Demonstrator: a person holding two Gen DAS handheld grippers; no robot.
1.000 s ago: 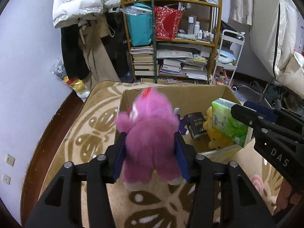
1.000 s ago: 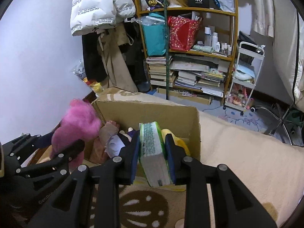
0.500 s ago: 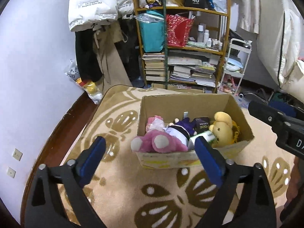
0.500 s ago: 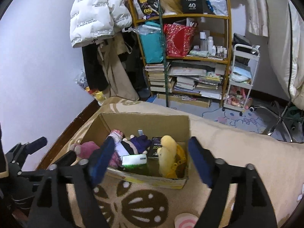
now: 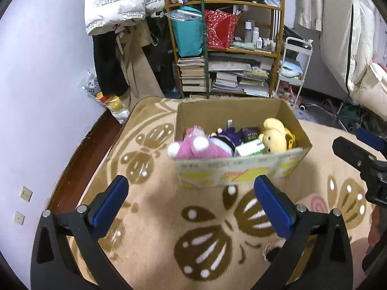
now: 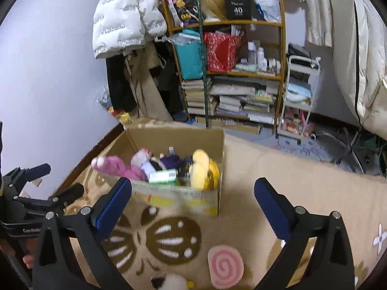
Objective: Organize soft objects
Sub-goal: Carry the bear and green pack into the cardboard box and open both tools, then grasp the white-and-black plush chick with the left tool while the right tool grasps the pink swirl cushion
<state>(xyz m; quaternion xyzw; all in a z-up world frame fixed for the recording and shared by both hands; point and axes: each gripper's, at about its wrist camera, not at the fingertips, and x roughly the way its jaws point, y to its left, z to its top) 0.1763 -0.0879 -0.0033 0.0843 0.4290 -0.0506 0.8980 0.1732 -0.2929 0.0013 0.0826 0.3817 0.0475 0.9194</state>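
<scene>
Cardboard box sits on the patterned rug, ahead of both pairs of fingers and apart from them. Contents visible: pink plush lying at the box's left end with one white-tipped limb hanging over the rim; green tissue pack against the near wall, mid-box; yellow plush toward the right end; a purple doll and a small dark box behind these. The right wrist view shows the same load, pink plush at the corner nearest the left tool. Left gripper: blue pads spread wide, nothing between them, short of the box's near wall. Right gripper: fingers likewise wide apart and empty, box ahead and left of the gap. Status, judged: most soft items appear boxed, so the task looks well advanced. Remaining, as far as visible: a pink swirl cushion on the rug just below the right fingers' gap, and a small white plush at the bottom edge, partly cut off, identity unclear. Whether other items lie out of frame cannot be told. Note: pink plush overhangs the rim; may need tucking in. Likely next: right tool down onto the swirl cushion; soft and flat, so it needs a low approach.
</scene>
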